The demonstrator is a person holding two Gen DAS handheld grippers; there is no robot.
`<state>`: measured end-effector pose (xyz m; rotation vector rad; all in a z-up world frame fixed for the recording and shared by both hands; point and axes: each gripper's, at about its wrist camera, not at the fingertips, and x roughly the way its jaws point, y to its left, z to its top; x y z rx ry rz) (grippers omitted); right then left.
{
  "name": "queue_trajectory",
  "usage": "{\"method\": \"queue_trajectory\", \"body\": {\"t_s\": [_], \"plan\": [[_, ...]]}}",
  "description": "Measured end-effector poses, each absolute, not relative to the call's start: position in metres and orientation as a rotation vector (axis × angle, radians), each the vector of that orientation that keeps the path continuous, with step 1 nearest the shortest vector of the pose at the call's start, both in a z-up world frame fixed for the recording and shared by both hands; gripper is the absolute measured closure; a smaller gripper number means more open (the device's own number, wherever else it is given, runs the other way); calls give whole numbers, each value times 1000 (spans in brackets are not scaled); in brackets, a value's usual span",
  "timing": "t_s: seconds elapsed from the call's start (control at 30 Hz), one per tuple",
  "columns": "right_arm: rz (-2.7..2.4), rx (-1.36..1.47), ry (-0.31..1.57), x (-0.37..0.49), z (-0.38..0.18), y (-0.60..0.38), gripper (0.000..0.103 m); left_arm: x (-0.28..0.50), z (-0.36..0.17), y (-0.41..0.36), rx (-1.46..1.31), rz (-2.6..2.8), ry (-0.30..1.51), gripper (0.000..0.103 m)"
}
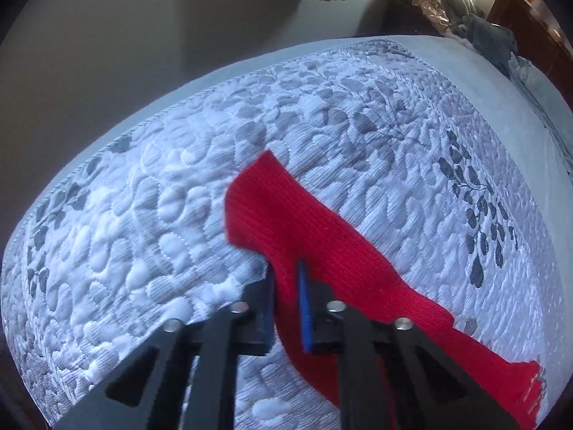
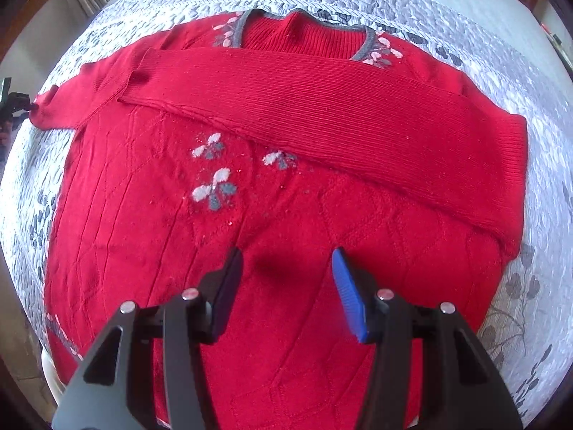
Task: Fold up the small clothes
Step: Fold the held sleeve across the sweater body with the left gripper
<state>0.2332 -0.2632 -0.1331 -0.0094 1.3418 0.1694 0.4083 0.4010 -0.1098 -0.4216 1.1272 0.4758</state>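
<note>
A: Item one, the left gripper [image 1: 286, 308]. We find its jaws closed on the free sleeve [image 1: 283, 215] of the red sweater [image 2: 250, 251], with knit pinched between the blue pad and the black one.

B: Noted. Item two, the right gripper [image 2: 284, 294]?

A: We see its jaws standing apart above the lower front of the garment, pressing on nothing. The cloth lies flat beneath them.

B: Outward from there, what do we list?

A: In the right wrist view, the folded sleeve [image 2: 322, 107] is laid slantwise across the chest, its cuff near the armpit at the picture's left. The collar [image 2: 304, 32] points to the far edge of the mattress [image 2: 501, 53]. The hem lies toward the near edge. The free sleeve runs out toward the mattress's side edge at the picture's left.

B: And progress, as we judge it?

A: One sleeve is folded in. The other is gripped but not yet brought across. The body fold, hem up to collar, is not begun. We put the job at an early stage.

B: Anything off the mattress?

A: A heap of bedding [image 1: 451, 3] lies beyond its far corner.
</note>
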Motion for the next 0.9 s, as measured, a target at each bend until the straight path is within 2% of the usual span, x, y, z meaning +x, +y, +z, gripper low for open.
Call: {"method": "queue_trajectory", "body": {"t_s": [0.23,0.47,0.73,0.9], "plan": [[176,7,1324,220,-128,-279,50,387,-54,353,-402,342,911,95],[171,51,1316,206,-129,-296,50,376,-12,248,-342,91,846,95],[168,83,1287,198,-119,-313,50,348,-7,71,-166,-225,844,95],[157,111,1281,194,-119,-326,50,335,-41,-17,-84,-369,916,95]]}}
